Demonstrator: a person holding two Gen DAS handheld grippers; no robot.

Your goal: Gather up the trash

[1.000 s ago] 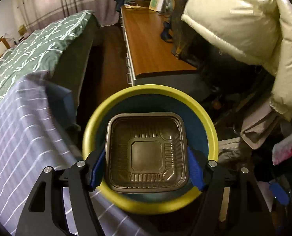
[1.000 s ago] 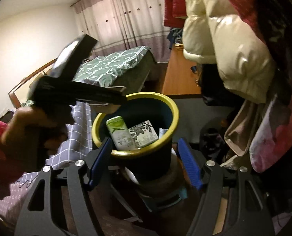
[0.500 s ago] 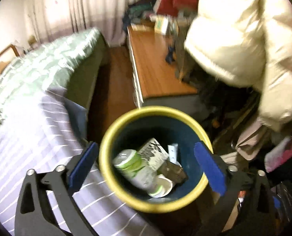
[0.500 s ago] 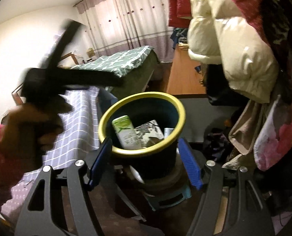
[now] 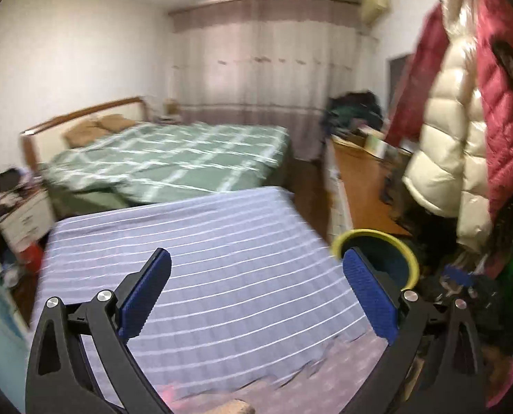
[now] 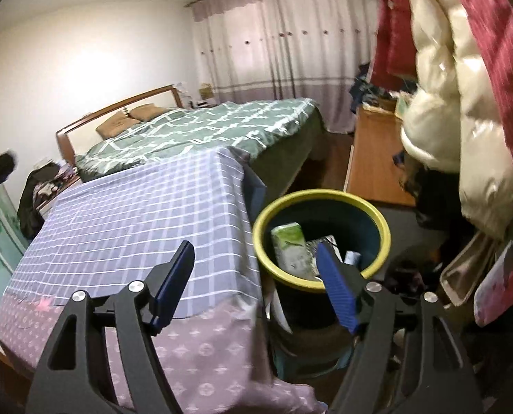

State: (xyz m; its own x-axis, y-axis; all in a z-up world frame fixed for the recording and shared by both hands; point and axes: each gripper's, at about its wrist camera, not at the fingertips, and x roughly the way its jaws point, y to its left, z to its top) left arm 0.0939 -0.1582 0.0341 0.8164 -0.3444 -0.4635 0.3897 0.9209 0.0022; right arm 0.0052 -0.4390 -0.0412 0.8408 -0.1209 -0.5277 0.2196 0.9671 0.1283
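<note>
A dark blue trash bin with a yellow rim [image 6: 377,220] stands beside a table under a striped purple cloth [image 6: 125,220]. Inside it lie a green and white carton [image 6: 289,248] and other packaging. My right gripper [image 6: 256,281] is open and empty, above the table's corner and the bin's near rim. My left gripper [image 5: 254,289] is open and empty, over the striped cloth [image 5: 204,262]; the bin's rim [image 5: 370,234] shows behind its right finger.
A bed with a green patterned cover [image 6: 204,127] lies behind the table. A wooden desk [image 6: 374,158] stands at the right. Cream and red puffer jackets [image 6: 463,103] hang above the bin. Clothes and clutter fill the floor at the right [image 6: 463,276].
My left gripper opened and dropped the brown plastic tray into the bin, then swung up and left over the table. My right gripper drew back and left from the bin.
</note>
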